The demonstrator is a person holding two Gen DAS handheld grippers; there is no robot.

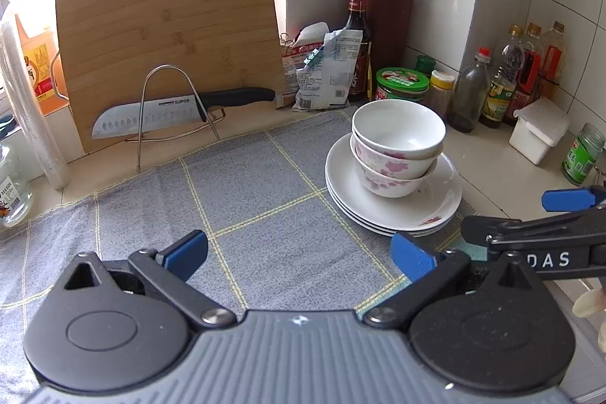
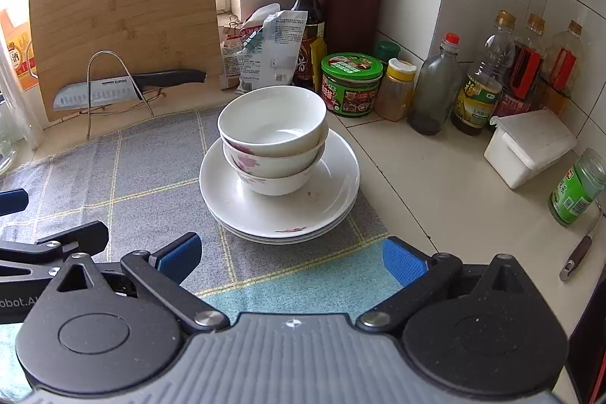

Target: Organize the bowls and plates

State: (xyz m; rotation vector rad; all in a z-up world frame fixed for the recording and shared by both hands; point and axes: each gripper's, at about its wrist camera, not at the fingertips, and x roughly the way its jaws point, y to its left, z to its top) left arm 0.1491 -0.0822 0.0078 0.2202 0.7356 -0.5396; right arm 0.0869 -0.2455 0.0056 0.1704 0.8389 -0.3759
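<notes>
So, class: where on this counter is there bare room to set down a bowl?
Free: grey checked cloth left of the stacked white plates; beige counter between plates and white lidded box. Crowded: back corner's jars and bottles.

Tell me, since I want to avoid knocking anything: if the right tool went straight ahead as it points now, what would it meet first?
Most likely the stack of plates carrying the bowls; the right tool stands open, holding nothing, with only grey cloth between. Its height is unclear, so it might meet the bowls first.
</notes>
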